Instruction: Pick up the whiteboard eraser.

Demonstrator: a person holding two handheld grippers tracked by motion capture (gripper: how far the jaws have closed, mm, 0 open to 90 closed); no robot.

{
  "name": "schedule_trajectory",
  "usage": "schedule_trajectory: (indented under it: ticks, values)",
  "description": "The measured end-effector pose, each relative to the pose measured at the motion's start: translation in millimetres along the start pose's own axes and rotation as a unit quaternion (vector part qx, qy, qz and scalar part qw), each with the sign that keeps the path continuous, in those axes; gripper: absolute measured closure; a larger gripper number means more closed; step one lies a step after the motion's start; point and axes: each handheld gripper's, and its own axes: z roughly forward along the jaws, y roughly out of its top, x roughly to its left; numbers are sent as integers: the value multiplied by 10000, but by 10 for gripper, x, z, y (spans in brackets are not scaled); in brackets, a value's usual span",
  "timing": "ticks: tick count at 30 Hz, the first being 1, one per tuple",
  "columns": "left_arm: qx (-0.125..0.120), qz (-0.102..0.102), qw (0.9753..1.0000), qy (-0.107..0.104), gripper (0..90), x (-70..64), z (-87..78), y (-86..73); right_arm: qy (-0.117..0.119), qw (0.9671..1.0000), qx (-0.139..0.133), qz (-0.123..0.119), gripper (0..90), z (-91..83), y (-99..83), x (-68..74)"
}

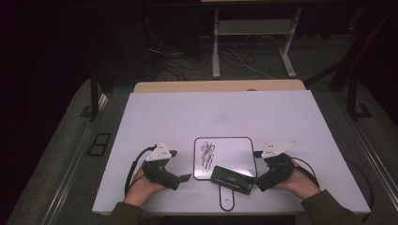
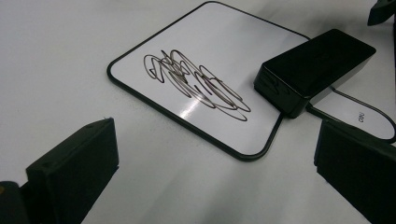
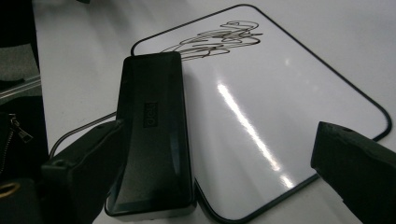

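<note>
White table, dim room beyond; small whiteboard with black scribble near the 6 o'clock edge, black eraser across its lower edge. Left gripper at 8 o'clock, jaws wide, empty. Right gripper at 4 o'clock, jaws wide, one jaw just beside the eraser.

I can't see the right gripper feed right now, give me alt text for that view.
A black eraser block lies on the near edge of a small whiteboard, just ahead of the open right gripper; one jaw is close beside it. A black scribble marks the board's far end.
</note>
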Motion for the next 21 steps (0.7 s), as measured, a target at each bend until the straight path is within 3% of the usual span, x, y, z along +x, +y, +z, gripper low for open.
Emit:
schedule_trajectory:
  ticks: [9,11,18,21]
  values:
    - [28,-18,10000,15,0,8,5,-9,180,9998,117,-61,60,154,109,81]
    - [14,-44,10000,22,0,10,3,-12,189,9997,125,-135,160,177,122,98]
    - [17,-54,10000,15,0,11,10,-14,263,9994,210,2,162,236,170,129]
    - [20,-59,10000,14,0,10,8,-13,306,9991,296,-56,218,262,195,157]
